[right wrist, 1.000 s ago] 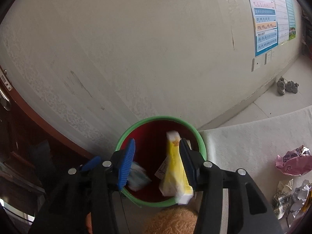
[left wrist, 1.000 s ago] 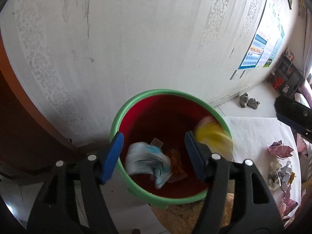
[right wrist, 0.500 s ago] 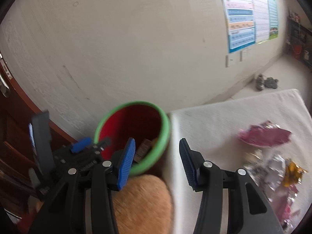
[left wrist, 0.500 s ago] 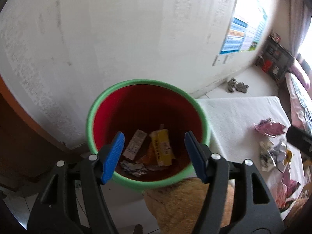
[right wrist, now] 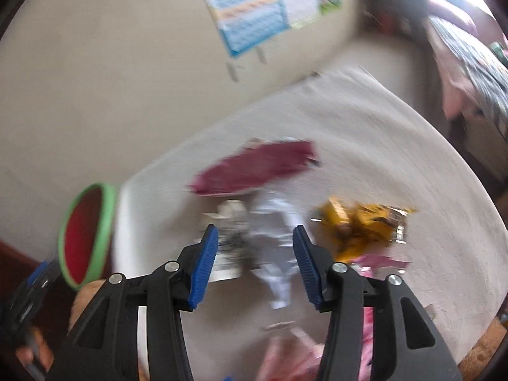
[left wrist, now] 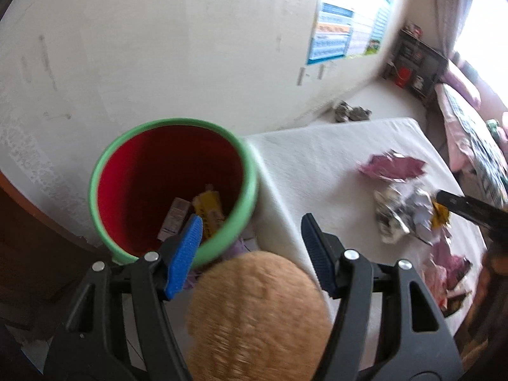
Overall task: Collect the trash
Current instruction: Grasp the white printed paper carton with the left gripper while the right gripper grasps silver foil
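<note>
Trash pile [right wrist: 279, 238] lies mid-desk [right wrist: 397, 133], loose, overlapping. Right gripper [right wrist: 254, 265] above white wrapper [right wrist: 276, 222], fingers apart, empty. Left gripper [left wrist: 250, 254] likewise apart, beside bin [left wrist: 250, 171] at desk's left edge. Risk: pinch catches 2 wrappers, 1 drops short of bin.

right gripper [right wrist: 255, 255] swung from red bin [right wrist: 85, 233] to table litter [right wrist: 270, 219], yellow pack [left wrist: 208, 209] dropped inside bin

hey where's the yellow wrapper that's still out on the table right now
In the right wrist view the yellow wrapper lies on the white table, just right of the open right gripper, beside the crumpled white paper.
</note>
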Tool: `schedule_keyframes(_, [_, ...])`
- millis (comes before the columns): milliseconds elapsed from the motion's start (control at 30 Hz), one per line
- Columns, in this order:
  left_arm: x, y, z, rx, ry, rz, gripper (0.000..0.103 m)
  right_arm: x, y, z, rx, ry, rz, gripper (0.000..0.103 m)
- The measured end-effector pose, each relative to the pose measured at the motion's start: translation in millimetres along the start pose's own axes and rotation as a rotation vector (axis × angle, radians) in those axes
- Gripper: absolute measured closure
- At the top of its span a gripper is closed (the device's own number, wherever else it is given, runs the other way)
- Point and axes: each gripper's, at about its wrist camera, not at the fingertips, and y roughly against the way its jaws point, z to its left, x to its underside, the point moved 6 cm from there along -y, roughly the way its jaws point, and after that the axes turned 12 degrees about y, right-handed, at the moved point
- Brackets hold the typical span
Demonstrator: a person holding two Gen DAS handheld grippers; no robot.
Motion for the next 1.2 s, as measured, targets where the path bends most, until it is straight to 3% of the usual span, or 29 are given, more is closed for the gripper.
schedule_keyframes(233, [10.6,7.5,-35.3,0.018,-0.092,0.001,0.041,2.8,-34.5,-10.1,-0.071,-0.005,0.069,0.056])
schedule_keyframes(333, [11.7,8.3,-50.4,0.028,-0.115,0.0,0.041,1.8,-32.2,-11.6,-0.076,0.027,0.069,0.065])
schedule_keyframes(367, [12.0,8.3,-54.2,0.031,-0.121,-0.001,0.041,3.1,-26.8,-11.6,-0.097,0.029,0.069,0.077])
schedule_keyframes(600, [19.4,-12.2,-113.0,0.088,-0.207,0.008,0.041,13.0,32.5,-22.0,-0.119,0.061,-0.035,0.078])
schedule_keyframes(800, [37.9,-63.0,-173.1,0.125,-0.256,0.096,0.042,35.8,34.2,-49.5,-0.07,-0.024,-0.038,0.077])
schedule_keyframes(900, [46.8,-87.1,-184.5,0.085,-0.26,0.137,0.042,42.0,30.3,-56.8,-0.088,-0.071,-0.042,0.077])
schedule_keyframes(1033, [51.1,-109.4,-186.2,0.064,-0.224,0.201,0.052,41.9,25.9,-62.2,-0.111,-0.095,-0.044,0.077])
schedule_keyframes(1200, [51.8,-121.7,-188.4,0.046,-0.193,0.23,0.053,46.4,16.9,-62.1,-0.128,-0.111,-0.029,0.077])
